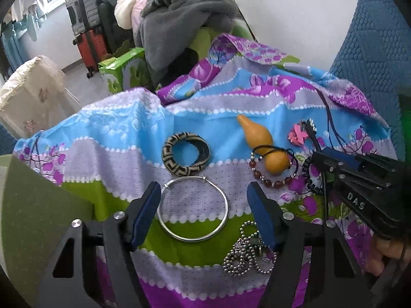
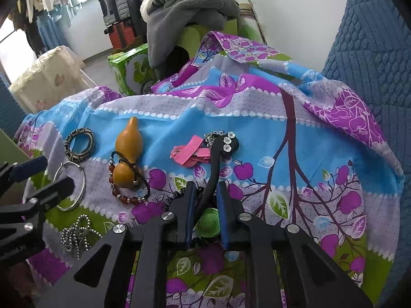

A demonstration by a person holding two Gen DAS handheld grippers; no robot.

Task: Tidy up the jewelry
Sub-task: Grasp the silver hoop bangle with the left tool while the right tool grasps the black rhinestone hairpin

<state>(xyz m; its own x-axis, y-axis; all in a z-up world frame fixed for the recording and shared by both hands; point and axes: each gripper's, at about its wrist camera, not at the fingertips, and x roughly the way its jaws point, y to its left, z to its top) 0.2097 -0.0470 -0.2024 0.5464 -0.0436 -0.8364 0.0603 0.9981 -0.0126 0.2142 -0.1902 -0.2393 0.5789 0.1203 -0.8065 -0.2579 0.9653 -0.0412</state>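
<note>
Jewelry lies spread on a floral cloth [image 1: 102, 128] of blue, lilac, green and purple bands draped over a raised surface.

Right gripper [image 2: 205, 195]: jaws narrow, pressed on the stem of a black hair clip [image 2: 215, 164]. The clip's head, with three small white flowers, points toward the cloth's far edge. Under the jaws sit a green round item [image 2: 208, 222] and a black coiled hair tie [image 2: 177, 199]; contact with either cannot be told.

Left gripper [image 1: 203, 205]: jaws wide, nothing between the pads. The silver bangle [image 1: 193, 209] lies flat in the gap between the blue fingers [image 1: 147, 210], apart from both pads.

Beyond the bangle, toward the far edge: a woven black-and-cream bangle [image 1: 185, 156]. Right of it, a yellow gourd pendant [image 1: 264, 146] on a black cord, lying across a red bead bracelet [image 1: 272, 177]. Near the cloth's near edge, a heap of silver ball chain [image 1: 246, 251], just beside the left gripper's right finger. A pink ribbon clip [image 2: 190, 154] lies just left of the hair clip's head.

Off the cloth: grey fleece blanket [image 1: 185, 25], green box [image 1: 123, 69], red suitcase [image 1: 90, 48], blue quilted upholstery [image 1: 380, 38] at right.
</note>
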